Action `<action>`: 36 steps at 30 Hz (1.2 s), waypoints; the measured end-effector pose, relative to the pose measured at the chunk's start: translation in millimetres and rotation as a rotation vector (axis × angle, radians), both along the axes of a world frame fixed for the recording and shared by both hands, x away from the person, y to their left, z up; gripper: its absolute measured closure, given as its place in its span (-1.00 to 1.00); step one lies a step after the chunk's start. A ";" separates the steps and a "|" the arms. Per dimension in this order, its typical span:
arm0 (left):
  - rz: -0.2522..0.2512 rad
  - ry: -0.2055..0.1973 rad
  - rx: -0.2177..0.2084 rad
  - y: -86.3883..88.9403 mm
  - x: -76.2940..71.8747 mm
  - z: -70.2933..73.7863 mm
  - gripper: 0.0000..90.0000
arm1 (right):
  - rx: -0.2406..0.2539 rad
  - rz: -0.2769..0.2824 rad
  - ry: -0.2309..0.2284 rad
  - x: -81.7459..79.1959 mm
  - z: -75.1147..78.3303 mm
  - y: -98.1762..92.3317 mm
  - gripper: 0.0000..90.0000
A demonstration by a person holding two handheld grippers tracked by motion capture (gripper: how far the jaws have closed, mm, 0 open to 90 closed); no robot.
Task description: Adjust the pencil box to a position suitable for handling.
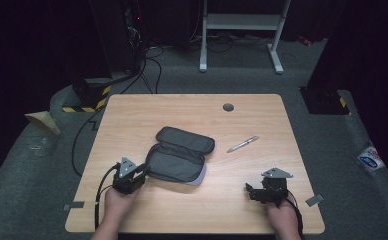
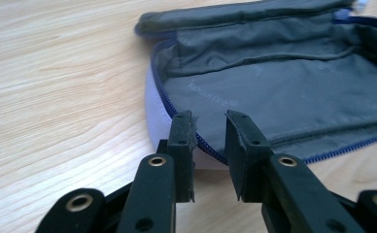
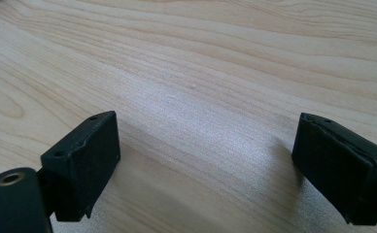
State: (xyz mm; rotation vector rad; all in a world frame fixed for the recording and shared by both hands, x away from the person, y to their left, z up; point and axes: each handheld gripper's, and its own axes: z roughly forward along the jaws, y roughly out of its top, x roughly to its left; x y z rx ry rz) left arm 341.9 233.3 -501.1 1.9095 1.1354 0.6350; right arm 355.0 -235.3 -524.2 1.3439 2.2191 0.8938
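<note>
The table (image 1: 192, 107) carries an open grey pouch (image 1: 179, 155) near its middle, and a pen (image 1: 242, 144) lies to the right of it, apart from the pouch. The pouch is unzipped and folded open, its lid flap (image 1: 186, 139) thrown back toward the far side and its lining (image 2: 293, 92) bare; nothing shows inside it. So the opening looks done, and as I judge it, what is left is to steady the pouch, fetch the pen, put it in and close the zip. None of that has begun: the pen lies untouched.

The left gripper (image 1: 143, 170) sits at the pouch's near left corner. In the left gripper view its jaws stand close together with a narrow gap, and the pouch's rim with its blue zip (image 2: 208, 145) runs right into that gap, between the fingertips (image 2: 182, 133). Whether the pads already press on the rim I cannot tell; the fabric looks just inside the tips, so the grip reads as forming rather than settled. The pouch body spreads away from the jaws, up and to the right in that view.

The right gripper (image 1: 252, 192) rests near the table's front right, well apart from both pouch and pen. Its fingers (image 3: 82, 160) are spread wide over bare wood, with nothing between them. The pen lies beyond it, toward the far side, so that hand appears to be waiting its turn.
</note>
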 end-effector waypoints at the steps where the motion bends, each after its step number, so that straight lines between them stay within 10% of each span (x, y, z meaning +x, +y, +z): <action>1: -0.013 -0.003 0.005 -3.9 -1.6 1.1 0.60 | 0.000 0.002 0.000 0.0 0.0 0.0 -0.78; 13: -0.044 -0.032 -0.011 -11.9 -6.6 8.3 0.51 | -0.001 0.010 -0.004 0.2 -0.2 0.1 -0.78; 20: 0.013 -0.043 -0.129 -0.1 -1.7 11.3 0.38 | -0.001 0.010 -0.004 0.2 -0.2 0.1 -0.78; 36: -0.013 0.023 -0.114 -9.1 5.0 0.5 0.56 | -0.002 0.016 -0.005 0.2 -0.2 0.3 -0.78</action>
